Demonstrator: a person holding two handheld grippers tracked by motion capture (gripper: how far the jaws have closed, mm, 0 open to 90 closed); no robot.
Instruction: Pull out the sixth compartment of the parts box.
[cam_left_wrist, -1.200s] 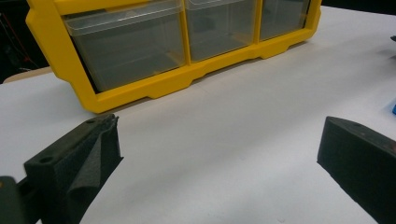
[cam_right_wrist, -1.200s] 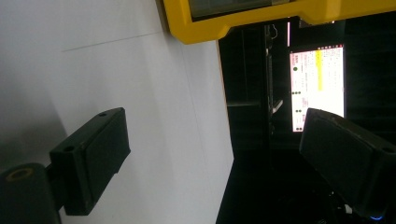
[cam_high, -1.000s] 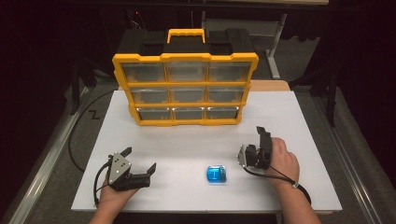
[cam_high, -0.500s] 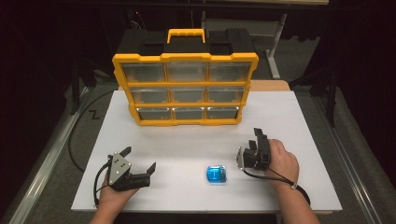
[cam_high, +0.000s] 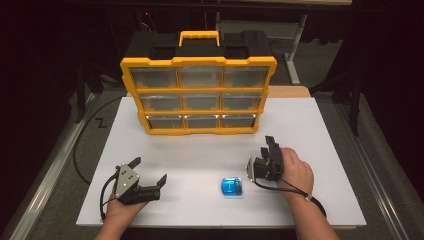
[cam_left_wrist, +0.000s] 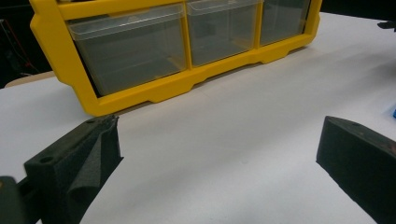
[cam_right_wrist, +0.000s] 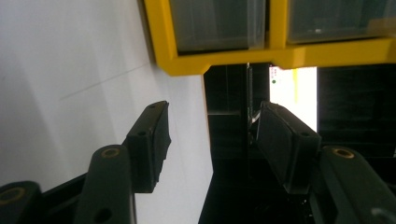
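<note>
Blue box between grippers, bare table around; left jaws wide, right jaws closing, both empty.

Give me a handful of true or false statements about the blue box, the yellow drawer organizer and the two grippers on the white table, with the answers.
1. The blue box lies on the white table between the two grippers. True.
2. The right gripper grips the blue box. False: nothing sits between its jaws, which have just been closing, and the box lies apart from it.
3. The yellow drawer organizer has nine clear drawers in three rows. True.
4. One of its drawers is pulled out. False: all sit flush in the frame.
5. The left gripper has its jaws wide apart and holds nothing. True.
</note>
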